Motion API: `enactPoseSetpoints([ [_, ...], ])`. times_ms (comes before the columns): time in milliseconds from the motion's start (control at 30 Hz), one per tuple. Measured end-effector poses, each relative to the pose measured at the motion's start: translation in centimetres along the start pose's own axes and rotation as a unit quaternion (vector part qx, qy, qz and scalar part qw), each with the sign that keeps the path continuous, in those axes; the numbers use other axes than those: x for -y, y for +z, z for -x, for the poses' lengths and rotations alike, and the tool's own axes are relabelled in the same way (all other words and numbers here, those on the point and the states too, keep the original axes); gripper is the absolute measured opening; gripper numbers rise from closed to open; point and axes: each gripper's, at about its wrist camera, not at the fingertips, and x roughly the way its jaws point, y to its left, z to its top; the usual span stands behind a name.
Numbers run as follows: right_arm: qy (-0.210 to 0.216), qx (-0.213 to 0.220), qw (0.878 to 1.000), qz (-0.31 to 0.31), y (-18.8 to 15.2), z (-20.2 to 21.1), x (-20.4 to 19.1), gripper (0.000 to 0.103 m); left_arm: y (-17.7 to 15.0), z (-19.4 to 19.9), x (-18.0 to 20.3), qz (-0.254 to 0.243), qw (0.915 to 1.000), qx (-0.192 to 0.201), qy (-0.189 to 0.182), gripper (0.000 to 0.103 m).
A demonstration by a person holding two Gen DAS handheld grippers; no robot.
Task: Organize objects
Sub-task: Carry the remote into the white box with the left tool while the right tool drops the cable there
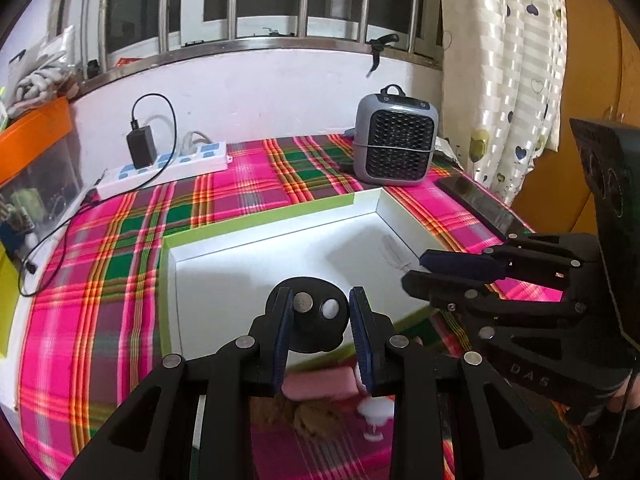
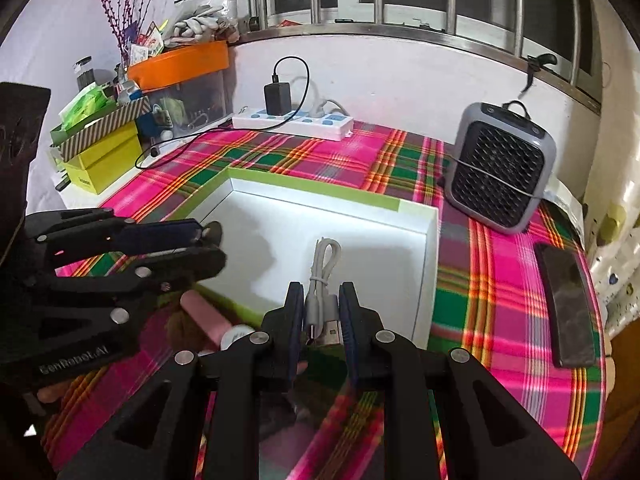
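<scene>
My left gripper point(image 1: 320, 294) is shut on a black round device point(image 1: 316, 324) with a silver and a white button, held above the near part of a shallow white box with a green rim point(image 1: 256, 220). In the right wrist view my right gripper point(image 2: 322, 288) is shut on a coiled grey USB cable point(image 2: 326, 256), its plug between the pads, over the same box point(image 2: 380, 260). The two grippers hang side by side: the right gripper point(image 1: 414, 270) shows at right, the left gripper point(image 2: 214, 242) at left. On the cloth below lie a pink bar point(image 1: 320, 384) and a brown fluffy thing point(image 1: 316, 416).
A plaid cloth point(image 2: 500, 272) covers the table. A grey fan heater point(image 2: 500, 168) stands at the back right, with a dark phone point(image 2: 568, 304) near the right edge. A white power strip point(image 2: 294, 122) with a black charger lies along the wall. Stacked boxes point(image 2: 104, 156) crowd the left.
</scene>
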Motion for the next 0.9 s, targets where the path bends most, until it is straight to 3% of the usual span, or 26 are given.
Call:
enactPoseSetpoints([
  [367, 0.008, -0.033, 0.999, 0.003, 0.8, -4.1, 0.5, 0.019, 0.5, -3.6, -0.8, -0.001, 0.9996, -0.028, 0.0, 0.027],
  [800, 0.008, -0.058, 0.998, -0.005, 0.7, -5.8, 1.1, 0.02, 0.0, -5.5, -1.1, 0.005, 0.9984, -0.056, 0.004, 0.027],
  [900, 0.003, -0.054, 0.999, -0.003, 0.8, -5.6, 1.1, 0.027, 0.0, -5.5, -1.2, 0.01, 0.9985, -0.054, 0.002, 0.027],
])
